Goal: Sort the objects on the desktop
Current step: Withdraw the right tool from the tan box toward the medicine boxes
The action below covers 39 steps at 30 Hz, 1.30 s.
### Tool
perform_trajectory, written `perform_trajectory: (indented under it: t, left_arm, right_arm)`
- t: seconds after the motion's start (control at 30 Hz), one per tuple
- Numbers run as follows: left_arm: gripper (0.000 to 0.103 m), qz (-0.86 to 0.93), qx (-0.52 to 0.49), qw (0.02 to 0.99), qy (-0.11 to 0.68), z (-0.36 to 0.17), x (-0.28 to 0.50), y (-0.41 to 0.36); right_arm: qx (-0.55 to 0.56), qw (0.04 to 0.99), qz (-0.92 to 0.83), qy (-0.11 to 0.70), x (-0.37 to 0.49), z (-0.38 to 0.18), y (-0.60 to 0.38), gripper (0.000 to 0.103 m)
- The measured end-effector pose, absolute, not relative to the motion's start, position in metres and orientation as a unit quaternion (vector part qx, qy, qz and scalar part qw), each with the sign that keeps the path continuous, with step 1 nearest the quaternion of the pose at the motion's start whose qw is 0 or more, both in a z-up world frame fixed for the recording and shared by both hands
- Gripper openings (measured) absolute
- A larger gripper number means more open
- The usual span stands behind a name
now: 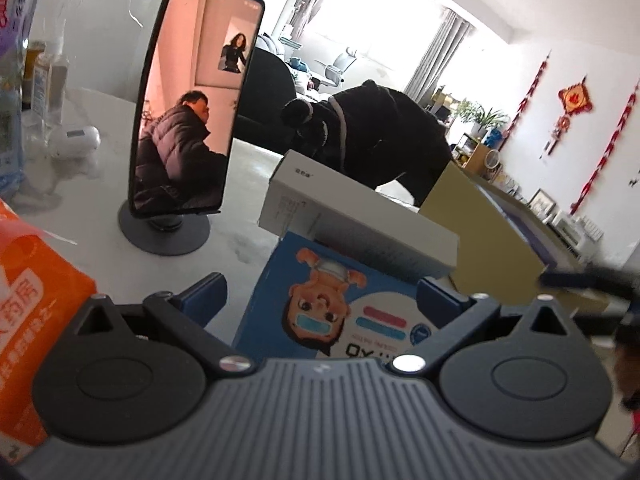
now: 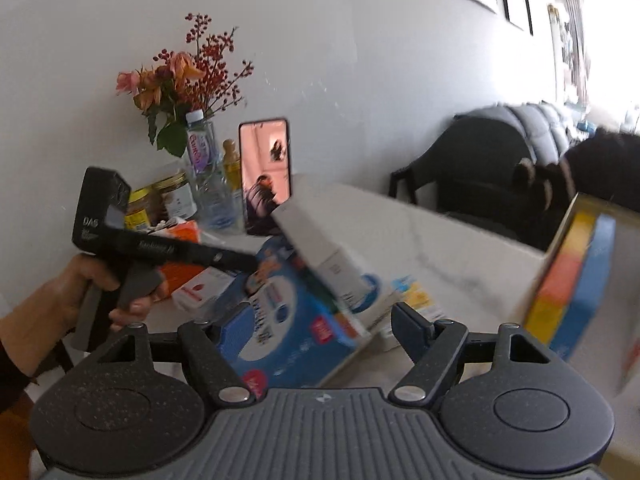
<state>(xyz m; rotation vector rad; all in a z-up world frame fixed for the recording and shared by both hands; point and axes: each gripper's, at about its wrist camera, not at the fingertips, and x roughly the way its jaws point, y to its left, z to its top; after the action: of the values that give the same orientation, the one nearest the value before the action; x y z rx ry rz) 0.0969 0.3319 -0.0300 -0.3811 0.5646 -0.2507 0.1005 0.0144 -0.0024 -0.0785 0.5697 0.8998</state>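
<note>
My left gripper [image 1: 320,296] is open, its fingers on either side of a blue mask box [image 1: 340,312] with a cartoon child on it. A white-grey box [image 1: 356,220] lies across the blue box's far end. In the right wrist view my right gripper [image 2: 308,328] is open over the same blue box [image 2: 288,332], with the white-grey box [image 2: 324,252] tilted on top. The left gripper [image 2: 240,262] reaches in from the left, held by a hand. A cardboard box [image 2: 560,264] with coloured items stands at the right.
A phone on a round stand [image 1: 188,120] stands at the back of the white table [image 1: 248,172]. An orange packet [image 1: 36,300] is at the left. Bottles, jars and a flower vase [image 2: 192,160] stand by the wall. A dark chair [image 2: 472,172] is behind the table.
</note>
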Motion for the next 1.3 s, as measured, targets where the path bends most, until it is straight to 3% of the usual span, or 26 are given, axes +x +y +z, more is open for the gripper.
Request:
perform_trajectory:
  t: [0.63,0.83,0.97,1.3]
  left_arm:
    - [0.101,-0.144,-0.209,0.925,0.284,-0.04,0.115,0.323]
    - [0.101,-0.146,-0.21,0.925,0.283,-0.04,0.108,0.321]
    - [0.101,-0.146,-0.218,0.925,0.275,-0.039,0.101,0.324]
    - [0.101,-0.158,-0.236,0.928,0.243,-0.034,0.076,0.317]
  right_arm:
    - [0.076,0.847,0.386,0.358,0.118,-0.058,0.042,0.082]
    - [0.105,0.854,0.372,0.349,0.115,-0.063,0.04,0.069]
    - [0.1,0.867,0.357,0.334,0.109,-0.06,0.035,0.05]
    - [0.057,0.881,0.373,0.288,0.076,-0.041,0.023,0.048]
